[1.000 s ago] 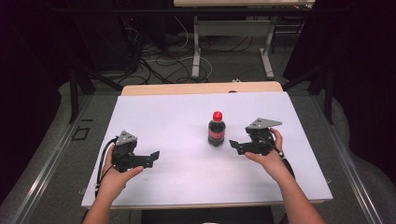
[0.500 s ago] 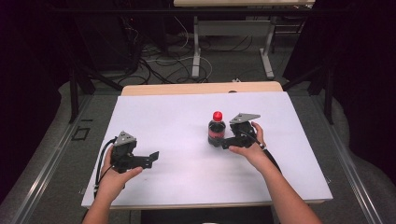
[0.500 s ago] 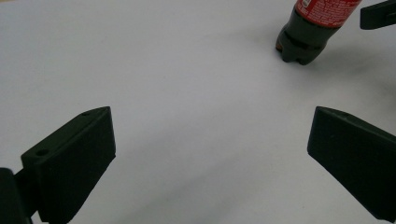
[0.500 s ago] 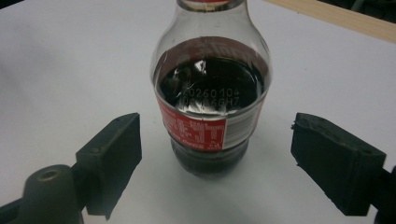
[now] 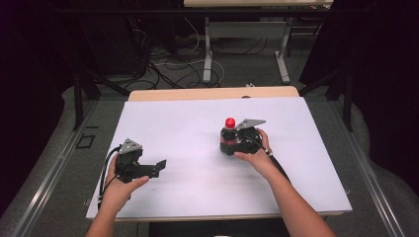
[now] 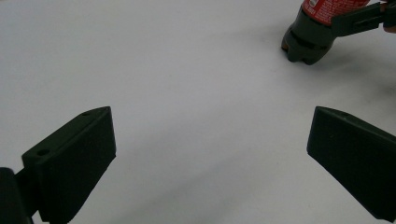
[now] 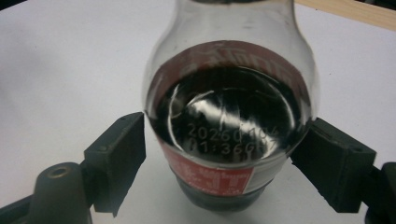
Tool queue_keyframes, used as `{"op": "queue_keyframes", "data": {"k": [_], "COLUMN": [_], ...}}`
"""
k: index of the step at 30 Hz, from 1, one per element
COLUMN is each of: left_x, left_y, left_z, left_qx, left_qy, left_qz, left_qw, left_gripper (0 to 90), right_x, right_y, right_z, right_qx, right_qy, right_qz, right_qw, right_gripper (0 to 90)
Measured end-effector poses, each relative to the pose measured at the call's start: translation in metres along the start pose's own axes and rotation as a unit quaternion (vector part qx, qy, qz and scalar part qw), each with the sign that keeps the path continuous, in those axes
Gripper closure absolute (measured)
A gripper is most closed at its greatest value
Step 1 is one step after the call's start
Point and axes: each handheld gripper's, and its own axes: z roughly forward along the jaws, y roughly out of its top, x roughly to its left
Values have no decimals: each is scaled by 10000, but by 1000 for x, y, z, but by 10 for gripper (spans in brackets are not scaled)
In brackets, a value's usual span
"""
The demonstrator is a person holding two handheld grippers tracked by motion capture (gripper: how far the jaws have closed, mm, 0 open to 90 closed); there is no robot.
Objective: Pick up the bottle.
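A small cola bottle [image 5: 230, 123] with a red cap and red label stands upright right of the table's centre. My right gripper [image 5: 228, 144] reaches it from the right. Its jaws have just been closing, and in the right gripper view both pads touch the sides of the bottle [image 7: 229, 116] at label height. My left gripper [image 5: 159, 167] rests low at the front left, jaws pointing right, open with nothing between them [image 6: 210, 149]. In the left gripper view the bottle's dark base [image 6: 306, 39] stands far off at the top right.
The white table top [image 5: 188, 123] carries nothing else. A wooden strip [image 5: 197, 94] runs along its far edge. Beyond it are metal table legs [image 5: 207, 54] and loose cables [image 5: 163, 59] on the dark floor.
My right gripper has moved left to the bottle and its jaws have come in around it. The left gripper has stayed where it was.
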Motion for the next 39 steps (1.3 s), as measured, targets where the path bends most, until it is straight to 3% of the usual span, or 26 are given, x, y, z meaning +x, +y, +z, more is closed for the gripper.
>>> {"op": "queue_keyframes", "data": {"k": [2,5,14,16,19,23,27,29,32,39], "left_x": [0,1,3,3,3,1,0,-1,-1,-4], "left_y": [0,-1,-1,-1,-2,-2,-1,-1,-1,0], "left_z": [0,1,0,1,2,2,2,3,3,1], "left_qx": [21,-9,42,-51,34,52,47,9,-28,-66], "left_qy": [-3,19,37,105,47,33,30,49,63,-2], "left_qz": [-20,14,-16,-38,-17,22,22,41,99,-27], "left_qw": [10000,10000,10000,9999,10000,10000,10000,10000,9999,10000], "left_gripper": [14,14,14,14,17,26,30,30,30,34], "right_x": [-2,-4,0,1,3,5,15,18,23,41], "right_y": [0,-1,-1,0,0,1,1,1,0,2], "right_z": [0,3,3,3,-1,-8,-14,-17,-24,-46], "right_qx": [49,63,-41,-15,-7,20,0,37,14,-81], "right_qy": [-3,78,-46,-109,-209,-50,-170,-182,-56,107], "right_qz": [-45,126,-70,-83,-155,-13,-279,-271,-253,-415], "right_qw": [10000,9999,10000,9999,9997,10000,9995,9995,9997,9990], "right_gripper": [223,262,280,281,286,291,293,293,293,294]}}
